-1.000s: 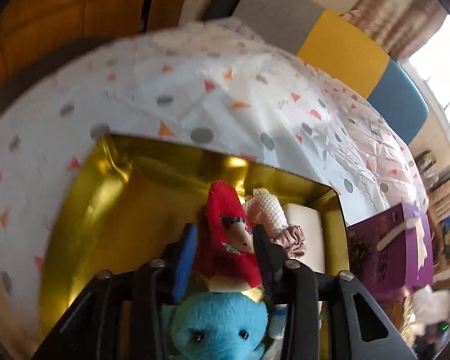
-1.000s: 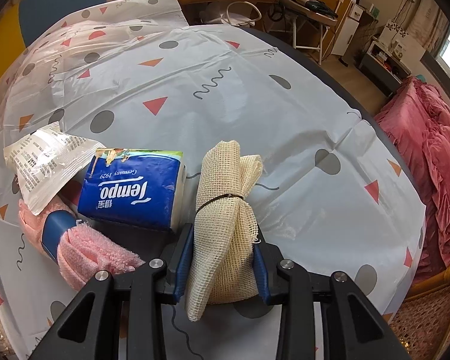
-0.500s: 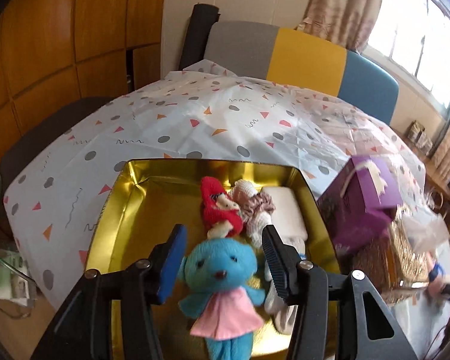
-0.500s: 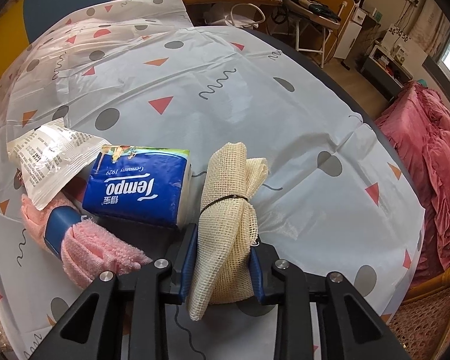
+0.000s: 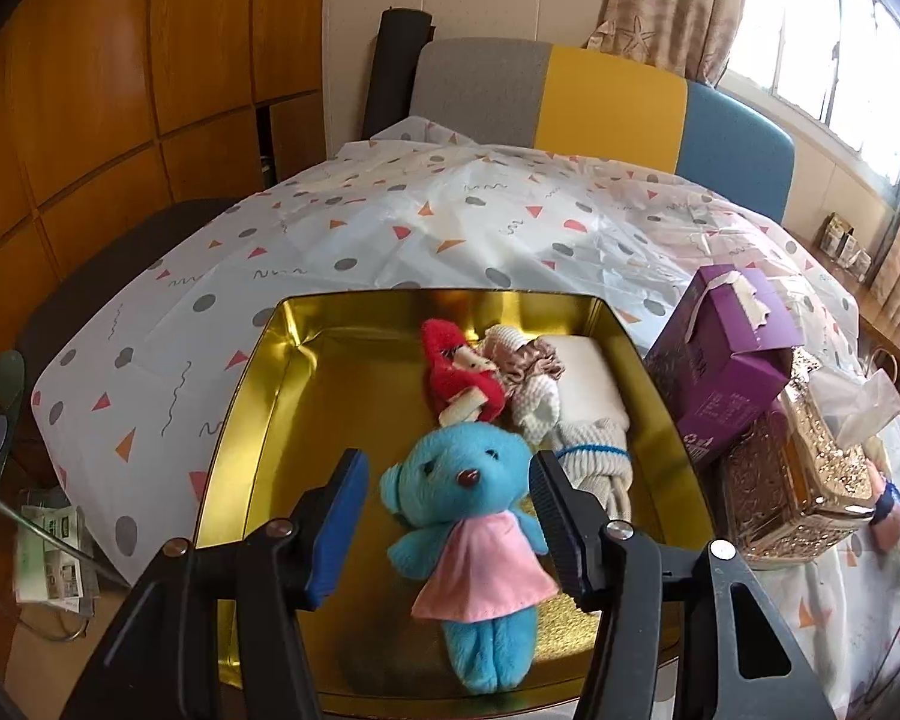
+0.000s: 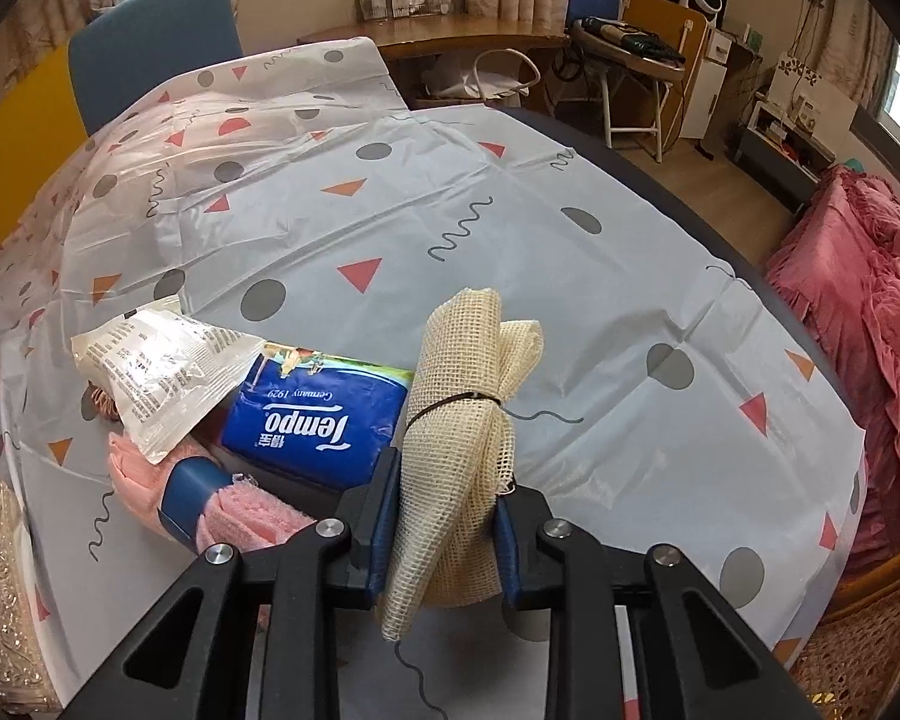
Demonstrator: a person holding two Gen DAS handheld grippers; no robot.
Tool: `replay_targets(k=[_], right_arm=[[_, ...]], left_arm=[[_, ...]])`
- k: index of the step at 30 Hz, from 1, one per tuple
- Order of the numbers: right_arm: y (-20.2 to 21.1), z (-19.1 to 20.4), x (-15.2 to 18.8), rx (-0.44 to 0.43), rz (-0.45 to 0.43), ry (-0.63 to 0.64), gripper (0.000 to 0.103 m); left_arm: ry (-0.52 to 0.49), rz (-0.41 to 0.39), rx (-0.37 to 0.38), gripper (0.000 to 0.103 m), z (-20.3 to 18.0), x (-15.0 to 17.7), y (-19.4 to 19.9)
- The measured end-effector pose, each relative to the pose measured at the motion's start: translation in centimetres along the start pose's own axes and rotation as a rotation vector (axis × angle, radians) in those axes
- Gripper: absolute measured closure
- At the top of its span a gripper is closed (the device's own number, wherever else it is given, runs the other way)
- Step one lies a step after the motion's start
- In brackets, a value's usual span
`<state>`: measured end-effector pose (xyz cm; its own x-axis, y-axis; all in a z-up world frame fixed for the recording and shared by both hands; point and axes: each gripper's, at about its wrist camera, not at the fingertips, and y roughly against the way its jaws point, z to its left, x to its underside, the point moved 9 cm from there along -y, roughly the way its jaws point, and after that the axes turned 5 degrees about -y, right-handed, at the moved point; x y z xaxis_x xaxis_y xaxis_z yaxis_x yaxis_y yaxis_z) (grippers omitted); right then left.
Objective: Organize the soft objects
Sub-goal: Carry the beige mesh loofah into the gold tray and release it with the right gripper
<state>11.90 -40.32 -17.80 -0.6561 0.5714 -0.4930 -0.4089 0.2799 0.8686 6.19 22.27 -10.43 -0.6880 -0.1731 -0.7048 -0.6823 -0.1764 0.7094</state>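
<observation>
In the left wrist view a gold tin tray (image 5: 258,420) holds a blue teddy bear in a pink dress (image 5: 468,516), a red plush doll (image 5: 459,375), a scrunchie, rolled cloths and a white pad. My left gripper (image 5: 447,510) is open above the tray, its fingers apart on either side of the bear lying below. In the right wrist view my right gripper (image 6: 447,510) is shut on a rolled beige mesh cloth (image 6: 462,420) tied with a band, held above the table.
A purple box (image 5: 726,360) and a gold tissue box (image 5: 804,486) stand right of the tray. A blue Tempo tissue pack (image 6: 318,414), a white packet (image 6: 150,366) and a pink rolled towel (image 6: 210,498) lie left of the mesh cloth. The patterned tablecloth (image 6: 510,252) covers the table.
My left gripper has opened and drawn back up from the tray, leaving the blue bear lying in it. My right gripper has lifted the mesh cloth slightly.
</observation>
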Motion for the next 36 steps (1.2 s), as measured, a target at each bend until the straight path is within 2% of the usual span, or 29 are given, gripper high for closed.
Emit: replay_targets(k=[3,8,12,17,20,23,28,30,34,36], right_arm=[[0.5,-0.1,-0.4,-0.035,-0.021,-0.027,0.076],[3.5,2.5,-1.4,-0.220,-0.087,-0.027,0.076],[8.2,6.7,-1.2,-0.324,-0.160,0.086,0.076],[16.1,14.5,0.4,-0.513,-0.236,0.308,0.076],[21.2,19.9,3.3,-0.633,-0.269,0.475,0.076],[24.9,25.4,8.0,-0.740,-0.265,0.635,0.076],[26.7,33.3,17.5,-0.895,-0.136,0.840,0.076],[25.7,35.9,20.9,-0.915,-0.061,0.900,0.076],[22.5,39.3,27.1,-0.885,0.071,1.003,0.076],[21.0,40.0,29.4,-0.862,0.109,1.046,0.076]], left_arm=[[0.005,-0.007,-0.015,0.046,0.5,0.1,0.2],[0.009,-0.016,-0.030,0.044,1.3,0.1,0.4],[0.030,-0.015,-0.038,0.042,2.2,0.1,0.3],[0.051,-0.013,-0.036,0.042,2.8,0.2,0.3],[0.070,-0.014,-0.033,0.039,3.3,0.2,0.3],[0.104,-0.024,-0.033,0.037,4.2,0.2,0.6],[0.132,-0.030,-0.058,0.037,5.9,0.2,0.9],[0.141,-0.030,-0.066,0.037,6.5,0.4,1.0],[0.141,-0.026,-0.085,0.037,7.3,0.9,1.1],[0.140,-0.024,-0.090,0.037,7.4,1.1,1.0]])
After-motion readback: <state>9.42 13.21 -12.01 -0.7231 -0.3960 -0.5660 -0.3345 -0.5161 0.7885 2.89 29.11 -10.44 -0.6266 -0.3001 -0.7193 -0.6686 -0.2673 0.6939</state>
